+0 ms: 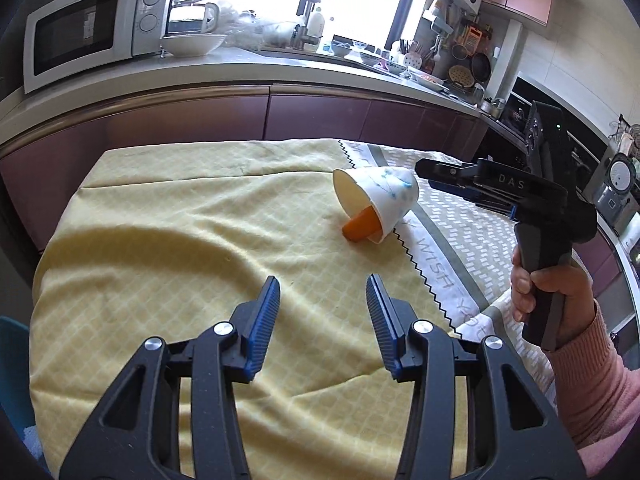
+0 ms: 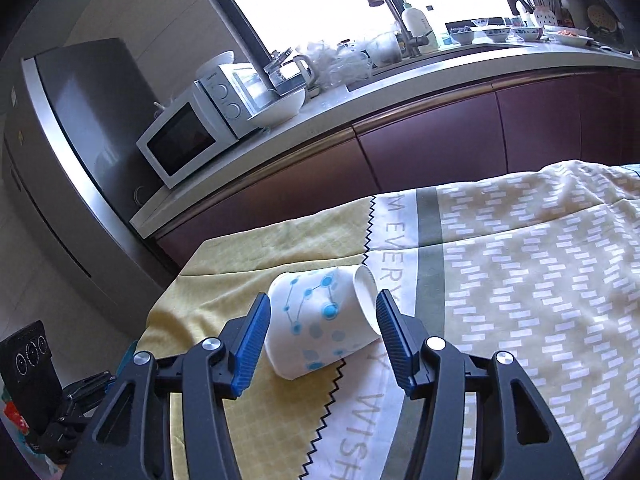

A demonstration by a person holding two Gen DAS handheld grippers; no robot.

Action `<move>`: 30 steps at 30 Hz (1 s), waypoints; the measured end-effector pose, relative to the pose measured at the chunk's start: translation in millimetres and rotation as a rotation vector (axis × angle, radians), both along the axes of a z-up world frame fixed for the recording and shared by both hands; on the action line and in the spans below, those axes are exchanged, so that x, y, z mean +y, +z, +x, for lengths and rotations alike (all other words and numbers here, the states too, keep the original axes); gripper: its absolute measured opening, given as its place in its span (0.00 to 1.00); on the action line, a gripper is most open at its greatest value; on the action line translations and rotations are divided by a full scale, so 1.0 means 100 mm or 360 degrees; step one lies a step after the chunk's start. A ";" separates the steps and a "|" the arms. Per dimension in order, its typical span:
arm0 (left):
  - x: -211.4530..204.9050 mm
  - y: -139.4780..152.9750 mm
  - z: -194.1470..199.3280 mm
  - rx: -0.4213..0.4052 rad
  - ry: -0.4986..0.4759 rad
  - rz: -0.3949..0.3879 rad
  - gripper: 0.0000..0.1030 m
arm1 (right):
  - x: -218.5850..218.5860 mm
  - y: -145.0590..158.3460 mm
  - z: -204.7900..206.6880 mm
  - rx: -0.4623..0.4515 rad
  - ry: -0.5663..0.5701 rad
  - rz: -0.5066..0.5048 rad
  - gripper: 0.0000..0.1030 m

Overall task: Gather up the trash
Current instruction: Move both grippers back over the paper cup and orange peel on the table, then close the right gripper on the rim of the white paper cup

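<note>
Paper cup (image 2: 320,320): white with a blue dot pattern, tipped on its side on the worktop, lying where the yellow cloth (image 1: 180,232) meets the patterned cloth (image 2: 540,280).
Orange scrap (image 1: 359,227): pokes out of the cup's mouth onto the yellow cloth.
Right gripper (image 2: 320,336): jaws apart, one on either side of the cup, pads not pressing it.
Left gripper (image 1: 323,320): jaws apart, nothing between them, over the yellow cloth, short of the cup.
Hand (image 1: 548,296): pink sleeve, grips the right gripper's handle.
</note>
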State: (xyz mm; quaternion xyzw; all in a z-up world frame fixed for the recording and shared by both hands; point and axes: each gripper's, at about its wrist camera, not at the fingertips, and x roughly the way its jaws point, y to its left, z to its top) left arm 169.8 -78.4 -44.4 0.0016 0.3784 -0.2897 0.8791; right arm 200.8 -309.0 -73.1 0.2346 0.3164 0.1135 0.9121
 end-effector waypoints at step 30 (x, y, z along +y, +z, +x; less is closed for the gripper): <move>-1.02 -0.30 0.69 0.0054 -0.0312 0.0299 0.38 | -0.19 -0.19 0.15 0.0056 0.0054 0.0161 0.14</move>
